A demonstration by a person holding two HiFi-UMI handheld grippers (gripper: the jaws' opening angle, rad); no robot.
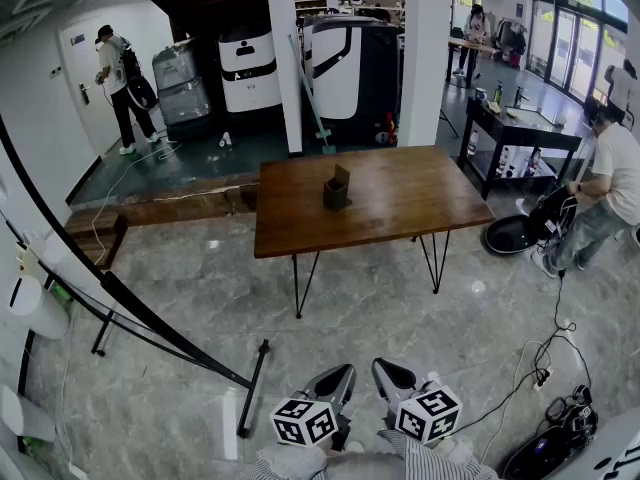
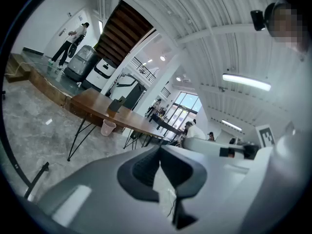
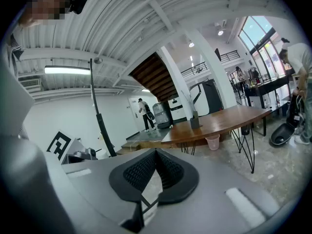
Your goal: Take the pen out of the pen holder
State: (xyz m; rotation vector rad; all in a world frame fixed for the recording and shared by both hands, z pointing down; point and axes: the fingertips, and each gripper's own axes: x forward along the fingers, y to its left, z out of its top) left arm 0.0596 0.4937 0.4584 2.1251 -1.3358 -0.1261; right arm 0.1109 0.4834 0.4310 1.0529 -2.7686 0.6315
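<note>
1. Straight ahead in the head view, the pen holder [image 1: 337,190] stands upright near the middle of the wooden bench [image 1: 420,203], well apart from both grippers across a stretch of stone floor [image 1: 200,298]. The left gripper [image 1: 336,377] and right gripper [image 1: 392,373] sit side by side at the bottom edge, both aimed at the bench. The holder lies almost in line with the gap between them, so neither hand looks clearly nearer. The pen itself is too small to make out.
2. From the left gripper view, the left gripper [image 2: 160,150] is clenched with nothing between its jaws. The pen holder [image 2: 115,105] shows far off, up and to the left.
3. From the right gripper view, the right gripper [image 3: 156,152] is likewise closed and empty. The pen holder [image 3: 195,121] stands upright beyond it, up and to the right. I judge the pen must lift out upward once the person has closed the distance.
</note>
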